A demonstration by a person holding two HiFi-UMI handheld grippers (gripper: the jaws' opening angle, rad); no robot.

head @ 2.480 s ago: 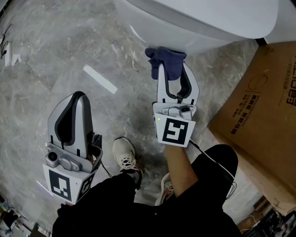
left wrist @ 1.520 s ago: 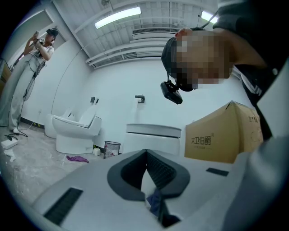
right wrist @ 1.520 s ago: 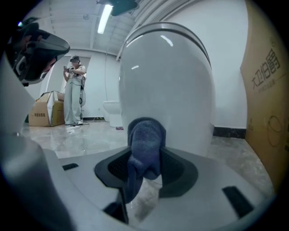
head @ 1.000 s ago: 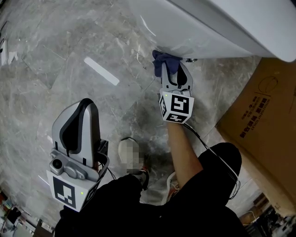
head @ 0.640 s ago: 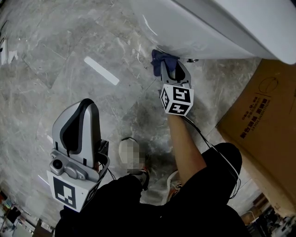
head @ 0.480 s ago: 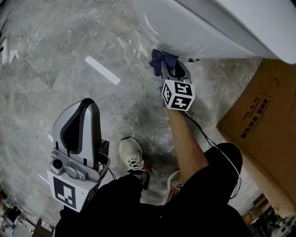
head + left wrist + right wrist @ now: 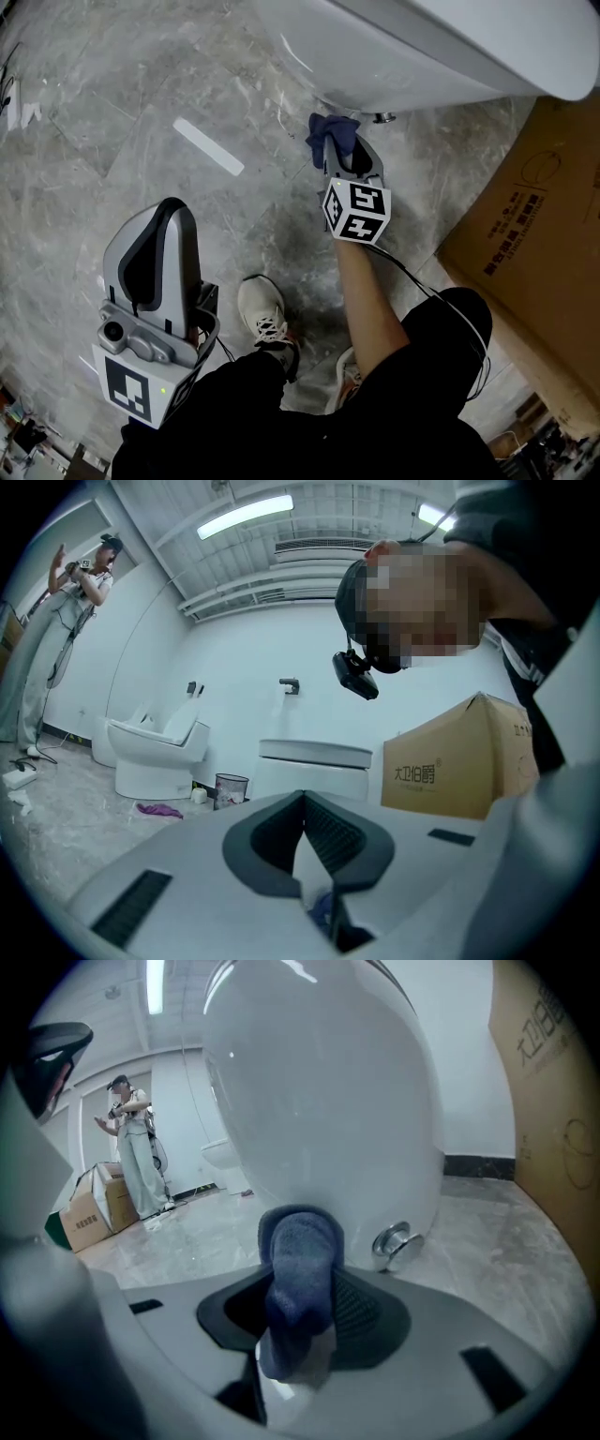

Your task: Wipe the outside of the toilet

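At the base of the glossy white ceramic toilet [image 7: 403, 56], the right gripper [image 7: 339, 152] pinches a dark blue terry cloth [image 7: 328, 132], mid-wipe I reckon. The left gripper [image 7: 168, 214] sits with jaws pressed together, empty. Next, I'd guess: push on and sweep round.

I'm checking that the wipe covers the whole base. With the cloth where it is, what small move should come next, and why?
Probably ease the right gripper forward so the blue cloth presses on the toilet at its lower wall. Its fingers are shut on the cloth, which points at that wall beside the metal cap, and contact can't be confirmed.
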